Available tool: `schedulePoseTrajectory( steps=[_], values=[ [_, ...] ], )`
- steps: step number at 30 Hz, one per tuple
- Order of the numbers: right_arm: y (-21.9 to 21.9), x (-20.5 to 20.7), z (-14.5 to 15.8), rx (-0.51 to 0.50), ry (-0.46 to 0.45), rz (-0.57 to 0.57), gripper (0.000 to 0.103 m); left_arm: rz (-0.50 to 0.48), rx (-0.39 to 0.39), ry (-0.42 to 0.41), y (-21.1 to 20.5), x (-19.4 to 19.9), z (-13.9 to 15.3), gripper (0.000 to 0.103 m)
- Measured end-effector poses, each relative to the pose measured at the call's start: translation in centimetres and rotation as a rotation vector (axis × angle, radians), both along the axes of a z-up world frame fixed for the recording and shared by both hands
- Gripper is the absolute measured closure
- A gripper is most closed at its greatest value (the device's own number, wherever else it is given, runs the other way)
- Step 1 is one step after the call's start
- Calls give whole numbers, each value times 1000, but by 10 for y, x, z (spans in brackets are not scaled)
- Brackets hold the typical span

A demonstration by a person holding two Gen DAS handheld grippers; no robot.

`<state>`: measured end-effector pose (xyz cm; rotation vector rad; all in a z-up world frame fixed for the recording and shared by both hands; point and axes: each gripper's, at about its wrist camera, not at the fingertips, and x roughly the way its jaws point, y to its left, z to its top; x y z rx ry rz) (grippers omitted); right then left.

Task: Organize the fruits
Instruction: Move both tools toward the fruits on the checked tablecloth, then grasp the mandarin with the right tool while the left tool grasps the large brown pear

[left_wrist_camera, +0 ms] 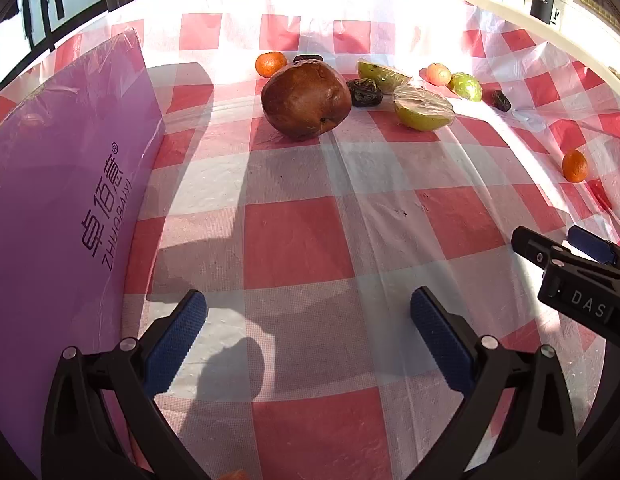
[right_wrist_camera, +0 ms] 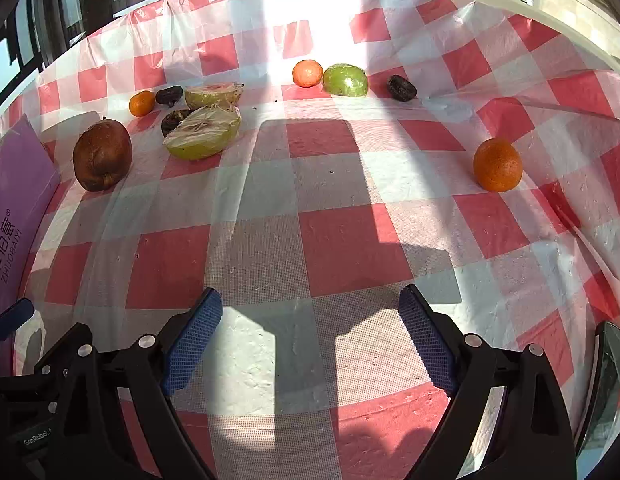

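Checked red and white cloth (right_wrist_camera: 341,248) covers the table we work over, and on it the fruit lies scattered, none of it sorted yet. Our left claw (left_wrist_camera: 308,336) stands wide open with nothing between its blue pads; our right claw (right_wrist_camera: 310,336) is open nearly as wide and also holds nothing. Both tilt down toward bare cloth.

From the left claw, the big brown fruit (left_wrist_camera: 306,98) lies straight ahead and well apart, near the purple box (left_wrist_camera: 62,184) that stands along our left. Just beyond it to the right sit wrapped green halves (left_wrist_camera: 423,108), dark dates (left_wrist_camera: 363,92) and a small orange (left_wrist_camera: 270,64).

From the right claw, the lone orange (right_wrist_camera: 497,165) lies ahead and off to the right, well apart from the rest. We judge it the right hand's nearest pick, while the brown fruit falls to the left hand. That fruit is broad, so wide jaws will be needed.
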<state>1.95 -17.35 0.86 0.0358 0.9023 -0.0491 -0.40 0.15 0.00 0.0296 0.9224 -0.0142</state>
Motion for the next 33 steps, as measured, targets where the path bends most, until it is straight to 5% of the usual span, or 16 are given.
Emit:
schedulePoseTrajectory(
  steps=[15, 22, 28, 31, 33],
  values=[
    [-4, 3, 2, -5, 22, 35, 17, -1, 9, 3, 0, 1, 0, 1],
    [-86, 3, 5, 103, -31, -342, 17, 5, 8, 6, -2, 3, 1, 1],
    [-125, 59, 2, 30, 0, -354, 17, 5, 8, 6, -3, 5, 0, 1],
    [-126, 72, 2, 2, -6, -329, 32, -1, 6, 5, -3, 8, 0, 1],
    [-119, 68, 3, -10, -29, -302, 59, -3, 4, 6, -4, 14, 0, 1]
  ],
)
